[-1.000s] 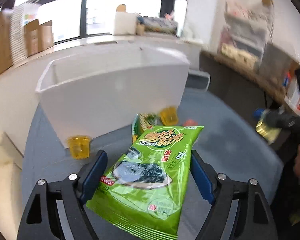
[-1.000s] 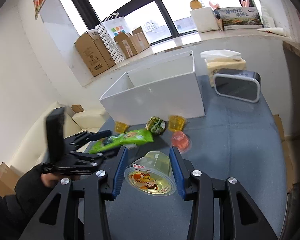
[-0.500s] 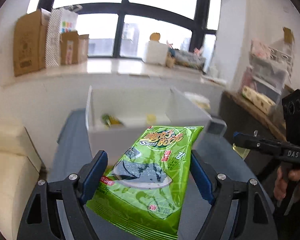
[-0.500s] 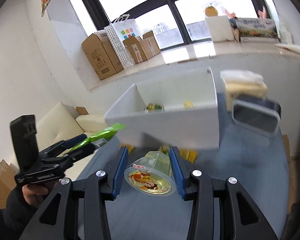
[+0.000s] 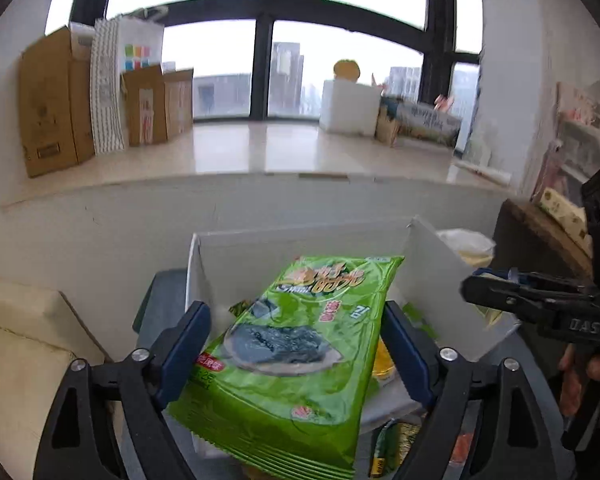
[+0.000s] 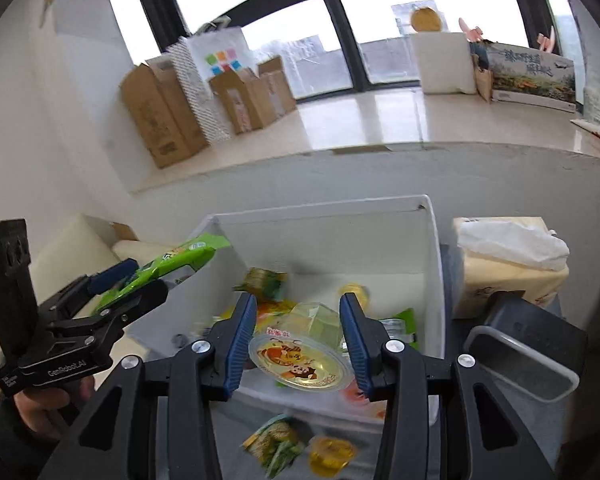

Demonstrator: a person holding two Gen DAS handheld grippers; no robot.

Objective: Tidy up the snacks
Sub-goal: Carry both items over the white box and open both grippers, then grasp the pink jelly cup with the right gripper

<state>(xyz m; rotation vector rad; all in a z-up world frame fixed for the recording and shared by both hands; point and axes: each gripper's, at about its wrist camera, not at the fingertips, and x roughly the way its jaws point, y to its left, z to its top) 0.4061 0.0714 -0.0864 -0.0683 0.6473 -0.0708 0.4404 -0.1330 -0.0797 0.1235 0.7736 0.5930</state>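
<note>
A green seaweed snack bag [image 5: 300, 344] lies tilted between the blue pads of my left gripper [image 5: 298, 304], whose jaws are opening while the pads still touch the bag's edges. It hangs over the left end of the white open box [image 5: 300, 244]. A clear jelly cup [image 6: 300, 360] with a cartoon lid sits between the pads of my right gripper [image 6: 298, 298]. These jaws are opening too, above the box [image 6: 340, 236] interior. In the right wrist view the left gripper [image 6: 144, 276] and its bag [image 6: 172, 260] show at the box's left wall.
Several snacks lie inside the box. In front of it on the grey table are a small green packet [image 6: 276, 444] and a yellow jelly cup [image 6: 332, 456]. A tissue box [image 6: 512, 268] and a grey device [image 6: 528, 356] stand right of the box. A pale sofa [image 5: 20, 340] is at left.
Both grippers have moved forward and up from the table in front of the box to above its open top. The bag and the cup stayed between their pads.
</note>
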